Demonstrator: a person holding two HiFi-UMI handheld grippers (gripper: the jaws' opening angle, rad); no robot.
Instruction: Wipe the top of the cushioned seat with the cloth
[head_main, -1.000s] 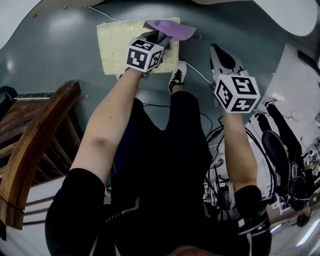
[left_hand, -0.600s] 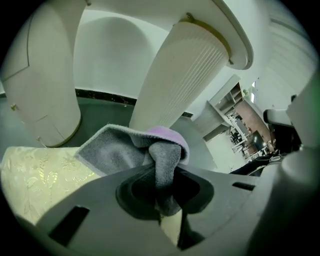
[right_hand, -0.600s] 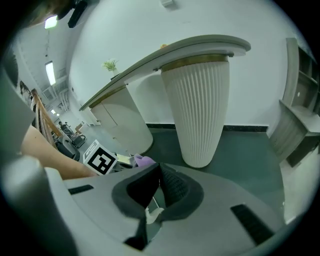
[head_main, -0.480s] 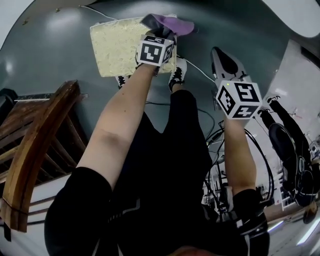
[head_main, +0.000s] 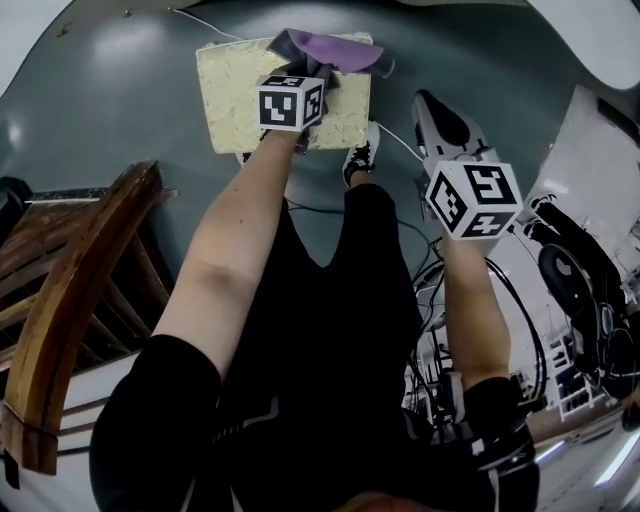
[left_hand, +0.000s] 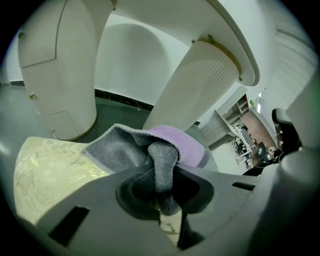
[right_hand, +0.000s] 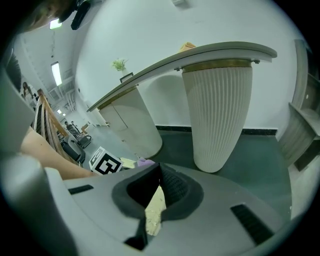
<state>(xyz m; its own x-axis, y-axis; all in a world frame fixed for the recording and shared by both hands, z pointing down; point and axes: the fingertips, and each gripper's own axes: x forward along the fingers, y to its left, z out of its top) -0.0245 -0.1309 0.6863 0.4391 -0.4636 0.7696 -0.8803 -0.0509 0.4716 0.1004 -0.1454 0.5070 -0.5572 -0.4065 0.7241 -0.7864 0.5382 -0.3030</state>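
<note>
The left gripper (head_main: 305, 65) is angling forward and down, pinching the cloth (head_main: 338, 50) on the cushioned seat's (head_main: 235, 95) far edge. The right gripper (head_main: 437, 108) is hovering aside, jaws together and empty, over grey-green floor (head_main: 120, 110) near white pillars (right_hand: 220, 115).

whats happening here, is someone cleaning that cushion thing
Yes. A person stands over the cushioned seat with a gripper in each hand. The left gripper has its jaws shut on a grey and purple cloth, which lies near the far edge of the seat's pale yellow top. The right gripper is held off to the side above the floor, its jaws shut with nothing in them.
</note>
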